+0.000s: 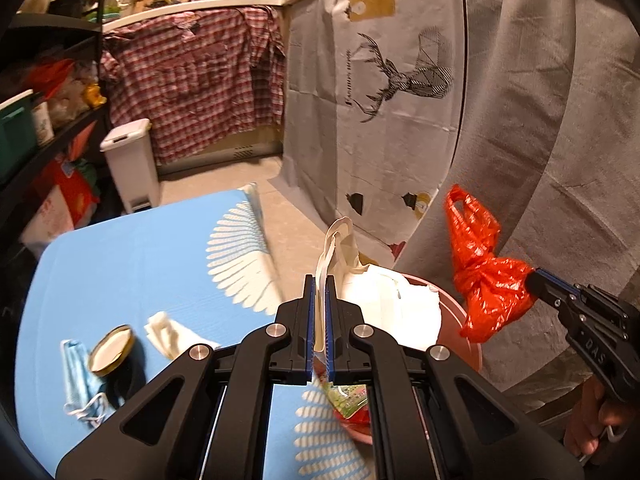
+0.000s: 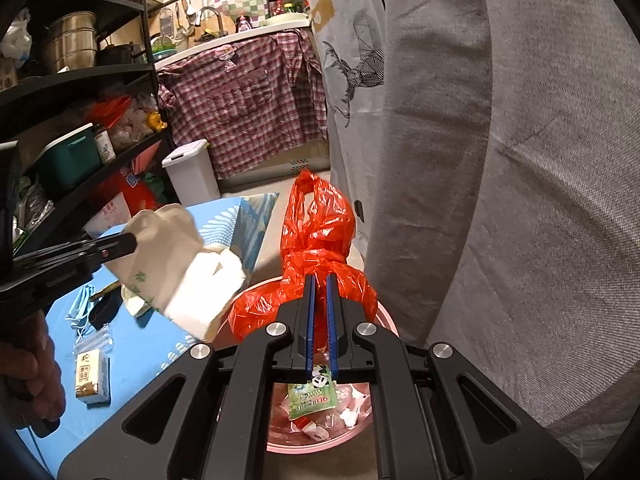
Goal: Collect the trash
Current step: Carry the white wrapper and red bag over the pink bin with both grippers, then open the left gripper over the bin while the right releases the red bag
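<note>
In the left wrist view my left gripper (image 1: 319,278) is shut on the handle of a cream-white plastic bag (image 1: 384,300), which hangs over a pink bin (image 1: 460,332). To the right, my right gripper (image 1: 534,277) is shut on a knotted red plastic bag (image 1: 488,280) beside the bin. The right wrist view shows the same right gripper (image 2: 320,278) clamped on the red bag (image 2: 320,236) just above the pink bin (image 2: 316,448), which holds a green packet (image 2: 312,396) and scraps. The left gripper (image 2: 134,244) comes in from the left with the white bag (image 2: 180,264).
On the blue mat (image 1: 140,260) lie a gold jar lid (image 1: 110,348), a blue face mask (image 1: 80,376), a crumpled tissue (image 1: 168,332) and a small carton (image 2: 92,376). A white pedal bin (image 1: 132,160) stands on the floor. Grey cloth (image 2: 500,200) hangs close on the right.
</note>
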A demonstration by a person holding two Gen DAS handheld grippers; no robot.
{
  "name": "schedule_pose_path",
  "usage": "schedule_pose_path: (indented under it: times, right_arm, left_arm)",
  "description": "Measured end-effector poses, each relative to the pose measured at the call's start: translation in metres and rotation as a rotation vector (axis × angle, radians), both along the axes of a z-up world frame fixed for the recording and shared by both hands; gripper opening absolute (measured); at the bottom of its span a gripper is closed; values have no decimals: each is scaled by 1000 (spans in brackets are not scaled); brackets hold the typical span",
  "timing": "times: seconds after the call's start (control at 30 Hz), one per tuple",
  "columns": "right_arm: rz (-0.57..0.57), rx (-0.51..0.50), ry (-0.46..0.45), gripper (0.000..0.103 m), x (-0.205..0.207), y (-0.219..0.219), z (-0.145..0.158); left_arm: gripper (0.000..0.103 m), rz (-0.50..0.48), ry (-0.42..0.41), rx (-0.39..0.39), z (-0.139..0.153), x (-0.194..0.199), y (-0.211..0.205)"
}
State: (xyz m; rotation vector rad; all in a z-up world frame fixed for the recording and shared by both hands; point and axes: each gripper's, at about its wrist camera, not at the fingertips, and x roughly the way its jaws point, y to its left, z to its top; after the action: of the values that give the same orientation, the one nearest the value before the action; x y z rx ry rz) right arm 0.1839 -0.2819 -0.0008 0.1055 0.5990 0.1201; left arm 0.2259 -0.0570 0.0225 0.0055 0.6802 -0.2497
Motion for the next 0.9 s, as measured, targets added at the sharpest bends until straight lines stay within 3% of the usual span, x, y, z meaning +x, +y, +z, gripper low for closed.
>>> schedule_pose_path:
  times: [0.37, 0.47, 0.5, 0.57, 0.63, 0.9]
  right_arm:
    - [3, -22, 33, 6, 9, -1, -12]
    - [-4, -29, 47, 10, 14, -1, -13]
    - [-6, -32, 58, 12, 16, -1, -14]
    - [-10, -37, 75, 31, 18, 0, -17]
    - [-14, -43, 66, 43, 17, 1, -17]
    - [1, -33, 14, 44, 6, 5, -7]
  left_arm:
    - [6, -37, 60, 8, -27, 26, -21]
    - [15, -41, 74, 10, -31, 29, -22]
    - [20, -37, 76, 12, -31, 29, -20]
    - [21, -28, 72, 6, -29, 26, -15]
    - [21, -24, 66, 2, -24, 23, -10]
    - [21, 3, 18, 6, 9, -8, 22]
